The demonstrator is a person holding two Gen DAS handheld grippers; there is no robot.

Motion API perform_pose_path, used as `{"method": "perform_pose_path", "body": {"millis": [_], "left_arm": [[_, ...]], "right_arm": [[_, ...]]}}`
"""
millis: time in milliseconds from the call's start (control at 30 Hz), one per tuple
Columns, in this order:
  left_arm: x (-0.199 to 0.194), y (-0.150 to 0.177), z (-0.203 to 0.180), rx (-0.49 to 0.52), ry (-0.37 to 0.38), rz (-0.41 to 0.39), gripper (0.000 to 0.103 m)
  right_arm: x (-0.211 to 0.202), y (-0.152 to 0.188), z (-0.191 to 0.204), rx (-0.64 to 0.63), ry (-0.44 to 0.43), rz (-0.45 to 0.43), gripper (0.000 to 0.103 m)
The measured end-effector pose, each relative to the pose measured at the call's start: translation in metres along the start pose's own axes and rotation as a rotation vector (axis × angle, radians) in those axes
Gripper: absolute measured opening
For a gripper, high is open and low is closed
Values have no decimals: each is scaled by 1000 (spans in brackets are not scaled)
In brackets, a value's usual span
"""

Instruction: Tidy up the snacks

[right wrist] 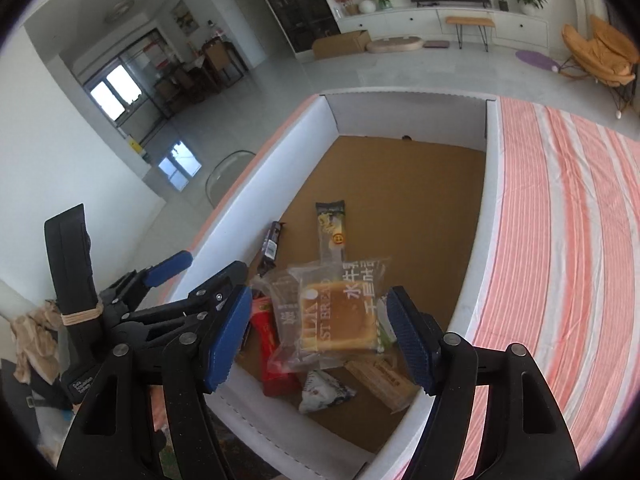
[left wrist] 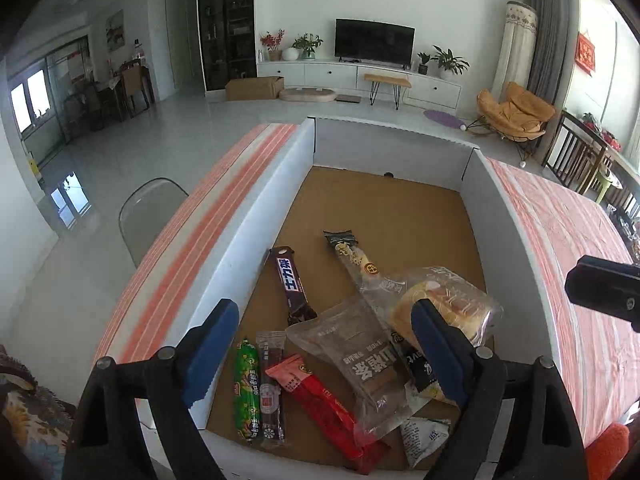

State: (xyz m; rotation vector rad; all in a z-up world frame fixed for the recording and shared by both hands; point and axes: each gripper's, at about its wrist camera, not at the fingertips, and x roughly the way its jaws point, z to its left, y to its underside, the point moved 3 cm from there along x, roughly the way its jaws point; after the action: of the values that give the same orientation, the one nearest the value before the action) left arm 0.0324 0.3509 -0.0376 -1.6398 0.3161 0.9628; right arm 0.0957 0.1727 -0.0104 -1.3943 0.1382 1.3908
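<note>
**Snacks heaped at the near end of a white-walled box**

Snacks lie in a loose pile on the brown cardboard floor of a shallow white box (left wrist: 280,184) that sits on a table under an orange-and-white striped cloth (left wrist: 560,216). The far half of the box floor is bare.

In the left wrist view, a green sausage stick (left wrist: 247,390) lies nearest the left wall, with a dark purple stick pack (left wrist: 272,384) just beside it and a red packet (left wrist: 324,404) angled next to that. A brown chocolate bar (left wrist: 291,285) points away up the box floor. A long clear-and-black pack with a gold round mark (left wrist: 354,258) runs diagonally beyond the pile. A clear pouch with grey lettering (left wrist: 360,356) overlaps the red packet, and a bagged slice of toast bread (left wrist: 444,300) rests on top at the right. A small white triangular pack (left wrist: 424,436) lies by the near wall.

The left gripper (left wrist: 324,352) hangs over the pile with its blue pads (left wrist: 212,344) spread wide and nothing between them pressed. The right gripper (right wrist: 320,336) is likewise parted, its pads either side of the bread bag (right wrist: 340,316) as seen from above but not touching it. In the right wrist view the left gripper (right wrist: 200,276) shows at the left, over the box's left wall.
</note>
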Motion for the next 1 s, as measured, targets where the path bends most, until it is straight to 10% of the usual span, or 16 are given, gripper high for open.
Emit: {"method": "perform_pose_path", "body": {"millis": [233,1000], "left_arm": [[-27,11,-11,0,-18,-79,102],[-72,15,-18,-8,-144,-136,103]], "right_arm": [[-39,-2,-2,-74,89,-171,87],[-40,39,16,-83,132,-53,88]]}}
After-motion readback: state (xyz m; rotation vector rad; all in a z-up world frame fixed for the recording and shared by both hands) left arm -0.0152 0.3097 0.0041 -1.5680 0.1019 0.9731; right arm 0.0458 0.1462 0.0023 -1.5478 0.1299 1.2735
